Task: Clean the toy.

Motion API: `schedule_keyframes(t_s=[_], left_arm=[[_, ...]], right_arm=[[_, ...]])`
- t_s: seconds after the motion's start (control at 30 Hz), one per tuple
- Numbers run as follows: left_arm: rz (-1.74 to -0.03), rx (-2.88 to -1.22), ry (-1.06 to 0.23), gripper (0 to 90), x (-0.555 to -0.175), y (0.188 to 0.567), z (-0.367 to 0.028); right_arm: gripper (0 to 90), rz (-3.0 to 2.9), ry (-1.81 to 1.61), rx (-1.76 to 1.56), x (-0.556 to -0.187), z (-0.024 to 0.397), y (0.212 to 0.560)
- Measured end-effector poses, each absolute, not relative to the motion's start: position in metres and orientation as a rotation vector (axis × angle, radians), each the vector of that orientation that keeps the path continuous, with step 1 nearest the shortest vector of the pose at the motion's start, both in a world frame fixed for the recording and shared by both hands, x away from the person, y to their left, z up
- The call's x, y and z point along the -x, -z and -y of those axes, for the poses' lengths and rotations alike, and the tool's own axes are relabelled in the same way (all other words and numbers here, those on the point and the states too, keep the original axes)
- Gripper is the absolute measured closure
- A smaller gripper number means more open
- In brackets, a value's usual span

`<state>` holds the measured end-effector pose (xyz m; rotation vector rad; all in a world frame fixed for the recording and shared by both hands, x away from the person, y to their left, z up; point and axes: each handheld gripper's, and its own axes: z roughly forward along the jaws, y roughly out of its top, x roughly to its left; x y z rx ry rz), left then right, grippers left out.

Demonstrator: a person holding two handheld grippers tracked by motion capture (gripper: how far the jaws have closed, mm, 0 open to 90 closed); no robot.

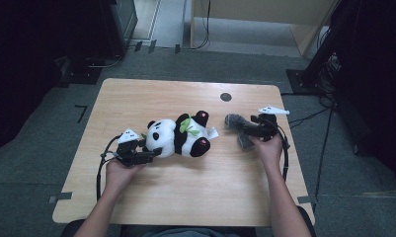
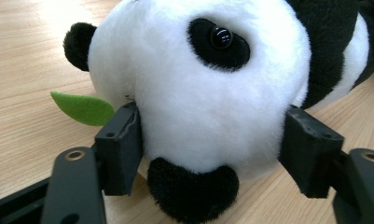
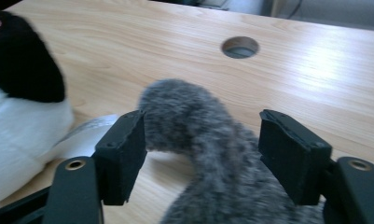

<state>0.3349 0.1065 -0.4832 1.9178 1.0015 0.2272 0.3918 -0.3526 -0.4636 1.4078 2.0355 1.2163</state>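
The panda plush (image 1: 178, 137) lies on its side near the middle of the worktop (image 1: 185, 197). Its long axis runs approx. left-right in the high view: head toward the left, feet toward the right, one pink-soled foot up and one down. A green felt leaf (image 2: 84, 108) sticks out beside the head.

Left gripper (image 1: 148, 155) is at the head end, pointing to the right along the body. In the left gripper view the head (image 2: 198, 88) sits between the two jaws; both pads are against the white fur, w/ the black nose just below, so it is grasping the head.

The grey furry toy (image 1: 240, 129) lies right of the panda, near but apart. Its long axis goes from upper left to lower right in the high view. Right gripper (image 1: 247, 129) is over it. In the right gripper view the grey fur (image 3: 208, 140) passes between the jaws; the left pad touches the fur, the right pad stands free w/ a gap, so this gripper is released, not clenched.
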Motion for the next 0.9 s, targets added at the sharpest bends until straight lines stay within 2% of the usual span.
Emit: schedule_keyframes(t_s=[0.2, 0.47, 0.9], left_arm=[[-0.992, -1.912, -0.213, 20.4, -0.336, 0.485, -0.107], [-0.990, -1.913, -0.203, 14.9, -0.338, 0.486, -0.105], [-0.990, -1.899, -0.231, 13.6, -0.340, 0.488, -0.104]], right_arm=[[22.7, -2.084, -1.281, -1.350, -0.381, 0.334, 0.458], [13.9, -2.108, -1.372, -1.275, -0.363, 0.316, 0.443], [13.1, -2.211, -1.469, -1.118, -0.337, 0.281, 0.432]])
